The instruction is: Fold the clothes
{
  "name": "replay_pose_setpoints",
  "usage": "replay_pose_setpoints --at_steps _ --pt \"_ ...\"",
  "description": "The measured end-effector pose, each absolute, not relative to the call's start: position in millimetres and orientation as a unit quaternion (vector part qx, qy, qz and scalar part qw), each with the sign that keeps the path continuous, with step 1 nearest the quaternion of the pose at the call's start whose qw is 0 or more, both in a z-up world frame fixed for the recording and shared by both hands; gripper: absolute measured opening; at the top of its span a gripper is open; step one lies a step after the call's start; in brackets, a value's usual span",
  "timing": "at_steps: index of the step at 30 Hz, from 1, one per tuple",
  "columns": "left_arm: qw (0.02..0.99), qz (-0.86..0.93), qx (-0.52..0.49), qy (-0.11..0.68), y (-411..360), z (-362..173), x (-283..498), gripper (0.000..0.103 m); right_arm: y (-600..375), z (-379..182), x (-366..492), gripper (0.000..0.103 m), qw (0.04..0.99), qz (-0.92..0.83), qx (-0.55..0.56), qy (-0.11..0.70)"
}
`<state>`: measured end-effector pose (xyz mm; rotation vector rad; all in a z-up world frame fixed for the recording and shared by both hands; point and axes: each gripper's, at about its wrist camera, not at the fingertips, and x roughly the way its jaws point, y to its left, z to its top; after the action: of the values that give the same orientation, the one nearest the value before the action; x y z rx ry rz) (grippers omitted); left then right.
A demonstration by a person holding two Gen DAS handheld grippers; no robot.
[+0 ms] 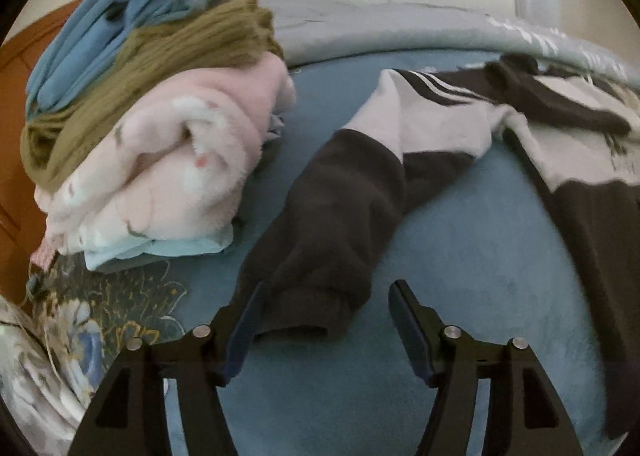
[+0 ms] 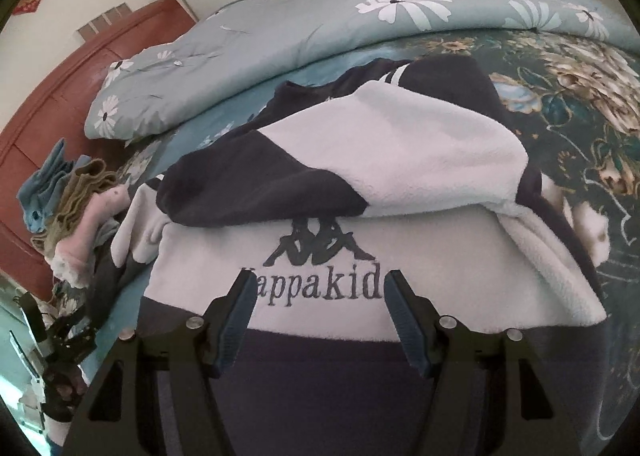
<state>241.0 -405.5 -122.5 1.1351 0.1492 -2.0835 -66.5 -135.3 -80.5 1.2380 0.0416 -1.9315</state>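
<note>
Holding both tongs spread and empty, I have the left gripper poised over the cuff of the sweatshirt's dark sleeve, and the right gripper hovering above the chest lettering of the same black-and-white fleece sweatshirt.

The garment lies on the blue blanket of the bed, beside a stack of folded clothes: blue on top, olive knit next, pink fleece below. I judge that stack is kept to the side so the middle of the bed is free for folding.

One sleeve is already laid across the chest in the right view, covering the top of the logo. The other sleeve stretches out from the body towards my left tongs, its long axis running diagonally from shoulder to cuff, cuff end nearest me. My open fingers straddle that cuff because it is the easiest end to pinch and carry over.

The body's long axis runs away from my right tongs, hem near, collar far.
</note>
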Motion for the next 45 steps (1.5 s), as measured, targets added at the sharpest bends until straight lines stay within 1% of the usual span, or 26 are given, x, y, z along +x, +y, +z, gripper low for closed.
replay_pose_setpoints --at_steps 2,4,5,6,7,8,9,11,13,18,21,22,25,30,33,35,37,41,43,44,45 --pt "0.379 -0.808 0.448 0.049 -404.9 -125.5 239.4 0.068 -134.3 -81.8 -66.2 0.067 0.41 -0.766 0.495 0.014" --pt "0.378 -0.808 0.448 0.061 -409.2 -123.4 238.0 0.065 -131.8 -85.1 -68.3 0.067 0.407 -0.763 0.502 0.005" --pt "0.378 -0.808 0.447 0.067 -411.9 -121.8 237.5 0.055 -129.9 -86.7 -69.3 0.067 0.408 -0.759 0.507 -0.002" --pt "0.38 -0.806 0.446 0.077 -415.7 -119.4 237.9 0.042 -128.2 -87.9 -70.0 0.067 0.409 -0.757 0.509 -0.008" --pt "0.381 -0.805 0.445 0.087 -419.5 -116.9 238.4 0.04 -126.6 -88.8 -70.5 0.067 0.409 -0.756 0.51 -0.012" --pt "0.373 -0.809 0.442 0.106 -423.6 -113.2 240.0 0.03 -125.0 -89.8 -70.9 0.067 0.409 -0.756 0.511 -0.016" --pt "0.358 -0.814 0.436 0.138 -428.9 -106.2 243.1 0.027 -123.5 -90.8 -71.0 0.067 0.409 -0.755 0.512 -0.019" --pt "0.334 -0.822 0.421 0.188 -439.7 -94.0 247.0 0.024 -121.2 -93.0 -71.1 0.067 0.412 -0.752 0.514 -0.025" --pt "0.298 -0.833 0.388 0.26 -453.4 -75.7 252.8 0.022 -120.0 -94.3 -71.4 0.067 0.415 -0.751 0.514 -0.027" --pt "0.18 -0.846 0.266 0.426 -482.9 -24.8 255.1 0.021 -121.2 -93.3 -71.0 0.067 0.427 -0.75 0.505 -0.023" --pt "0.105 -0.835 0.211 0.497 -496.9 -8.5 240.1 0.021 -120.4 -93.8 -73.2 0.067 0.43 -0.748 0.505 -0.03" --pt "0.088 -0.833 0.202 0.508 -498.0 -5.1 231.4 0.021 -120.6 -93.1 -73.8 0.067 0.432 -0.747 0.504 -0.033" --pt "0.049 -0.833 0.2 0.513 -490.3 5.4 189.4 0.021 -123.6 -87.5 -74.0 0.067 0.447 -0.743 0.496 -0.043" --pt "-0.03 -0.821 0.225 0.523 -468.4 7.0 95.4 0.021 -137.9 -65.4 -66.6 0.067 0.495 -0.733 0.465 -0.049" --pt "-0.077 -0.815 0.236 0.523 -447.0 7.7 35.6 0.021 -137.0 -54.7 -67.9 0.067 0.496 -0.742 0.449 -0.049" --pt "-0.1 -0.813 0.238 0.522 -431.4 6.4 12.5 0.021 -130.4 -52.4 -72.5 0.067 0.486 -0.75 0.445 -0.05" --pt "-0.094 -0.813 0.256 0.514 -417.7 -2.7 -10.5 0.021 -122.4 -53.8 -78.5 0.067 0.476 -0.755 0.448 -0.056" --pt "-0.073 -0.798 0.324 0.503 -392.1 -45.2 -47.8 0.021 -107.7 -63.4 -88.0 0.067 0.455 -0.761 0.458 -0.058" --pt "-0.057 -0.791 0.345 0.502 -381.8 -64.5 -50.8 0.023 -101.7 -69.0 -92.1 0.067 0.448 -0.761 0.465 -0.062" --pt "-0.05 -0.786 0.356 0.503 -376.9 -74.1 -52.2 0.025 -99.7 -71.6 -93.7 0.067 0.447 -0.759 0.468 -0.065" --pt "-0.053 -0.778 0.36 0.512 -374.2 -83.2 -52.4 0.033 -99.1 -73.6 -94.9 0.067 0.446 -0.758 0.471 -0.069"
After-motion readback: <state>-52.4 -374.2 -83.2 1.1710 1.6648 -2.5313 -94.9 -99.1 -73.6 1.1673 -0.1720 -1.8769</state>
